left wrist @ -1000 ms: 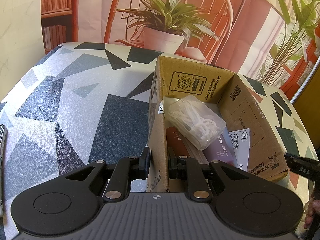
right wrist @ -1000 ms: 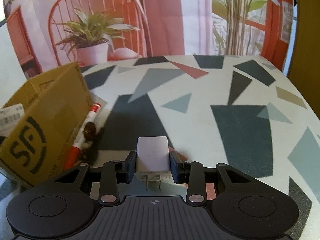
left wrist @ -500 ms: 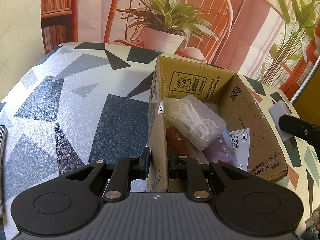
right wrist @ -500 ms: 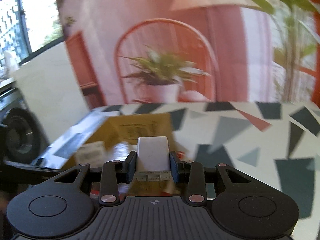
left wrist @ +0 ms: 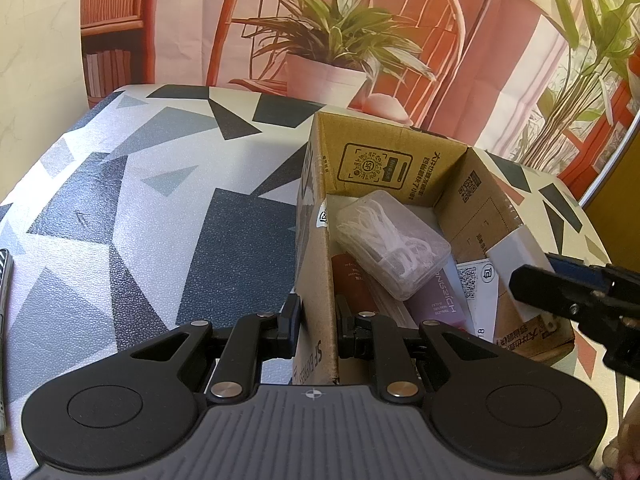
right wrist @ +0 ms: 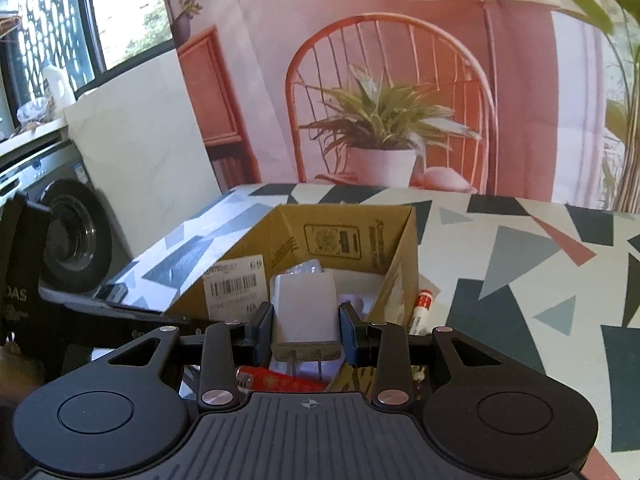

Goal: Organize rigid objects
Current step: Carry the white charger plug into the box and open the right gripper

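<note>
An open cardboard box (left wrist: 404,160) stands on the patterned table; it also shows in the right wrist view (right wrist: 352,232). My left gripper (left wrist: 318,326) is shut on the box's near left wall. My right gripper (right wrist: 306,330) is shut on a white plug adapter (right wrist: 304,308), prongs pointing back, held over the box's open top. In the left wrist view the adapter (left wrist: 520,256) hangs above the box's right side. Inside lie a clear case of floss picks (left wrist: 390,240), a purple packet (left wrist: 440,308) and a dark red item (left wrist: 354,280).
A red and white marker (right wrist: 420,308) lies on the table just right of the box. The patterned table (left wrist: 160,216) stretches left. A slim metallic object (left wrist: 4,280) lies at the far left edge. A washing machine (right wrist: 68,224) stands left of the table.
My right gripper lifted the plug adapter off the table and carried it left, from beside the box to over its open top. My left gripper kept its hold on the box wall.
</note>
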A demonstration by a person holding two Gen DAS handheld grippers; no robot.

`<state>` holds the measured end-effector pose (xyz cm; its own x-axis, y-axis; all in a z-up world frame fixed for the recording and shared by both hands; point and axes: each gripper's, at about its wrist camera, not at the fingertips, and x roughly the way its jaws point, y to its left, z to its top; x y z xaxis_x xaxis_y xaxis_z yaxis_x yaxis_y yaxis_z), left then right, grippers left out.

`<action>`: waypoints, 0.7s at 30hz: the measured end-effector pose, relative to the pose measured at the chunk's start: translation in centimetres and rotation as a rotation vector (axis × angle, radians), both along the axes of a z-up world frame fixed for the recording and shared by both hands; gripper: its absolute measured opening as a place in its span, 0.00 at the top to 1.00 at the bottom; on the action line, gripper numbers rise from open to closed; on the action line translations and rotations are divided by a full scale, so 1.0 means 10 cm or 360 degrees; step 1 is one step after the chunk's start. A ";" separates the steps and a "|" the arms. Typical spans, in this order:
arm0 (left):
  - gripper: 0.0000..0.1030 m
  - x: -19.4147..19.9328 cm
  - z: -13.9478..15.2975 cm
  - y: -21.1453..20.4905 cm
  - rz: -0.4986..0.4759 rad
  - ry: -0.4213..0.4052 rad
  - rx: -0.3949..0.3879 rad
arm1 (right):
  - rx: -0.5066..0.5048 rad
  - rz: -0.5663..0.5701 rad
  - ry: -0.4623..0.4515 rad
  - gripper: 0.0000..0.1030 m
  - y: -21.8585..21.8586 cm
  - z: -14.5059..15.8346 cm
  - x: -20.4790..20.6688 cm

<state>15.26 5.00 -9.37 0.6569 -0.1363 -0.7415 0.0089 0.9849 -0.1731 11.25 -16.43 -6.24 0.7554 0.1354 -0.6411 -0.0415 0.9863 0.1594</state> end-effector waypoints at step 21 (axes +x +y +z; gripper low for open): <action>0.81 0.01 0.01 -0.01 0.0003 0.0001 -0.0004 | -0.0001 0.0004 0.0000 0.68 0.04 -0.06 -0.02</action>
